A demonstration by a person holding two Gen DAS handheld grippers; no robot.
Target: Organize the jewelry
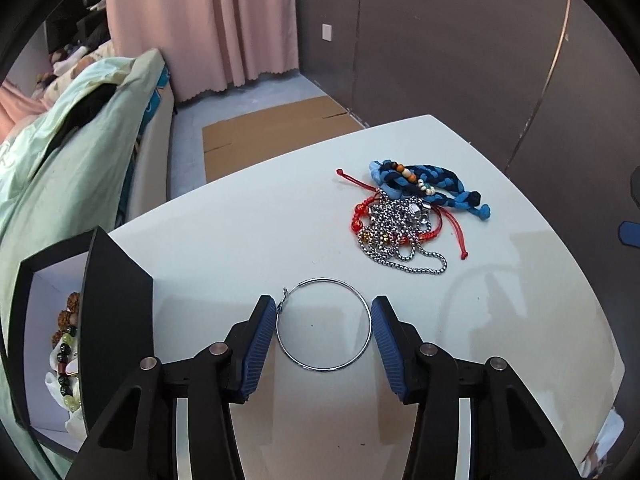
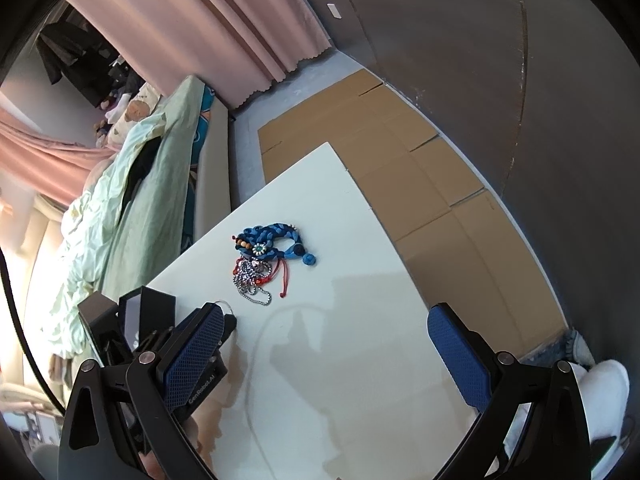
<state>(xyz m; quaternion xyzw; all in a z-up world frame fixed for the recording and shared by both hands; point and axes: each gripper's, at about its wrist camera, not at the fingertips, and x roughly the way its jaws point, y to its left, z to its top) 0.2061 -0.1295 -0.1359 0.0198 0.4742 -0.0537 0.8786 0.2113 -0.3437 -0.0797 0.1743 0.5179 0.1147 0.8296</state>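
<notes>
A thin silver hoop (image 1: 362,354) lies flat on the white table (image 1: 240,240), and my left gripper (image 1: 324,303) is shut on it, one blue pad touching each side. Farther right sits a tangled pile: a blue braided bracelet (image 1: 434,188), a red cord bracelet (image 1: 362,216) and a silver ball chain (image 1: 404,244). The same pile (image 2: 260,260) shows in the right wrist view. My right gripper (image 2: 326,312) hovers open over bare table, nothing between its fingers. A black box (image 1: 116,300) at the left holds beaded bracelets (image 1: 66,356).
The black box (image 2: 156,308) stands at the table's left edge, beside a bed with a green quilt (image 1: 80,152). Flattened cardboard (image 2: 400,160) covers the floor beyond the table's far edge. A pink curtain (image 1: 200,20) and a dark wall stand behind.
</notes>
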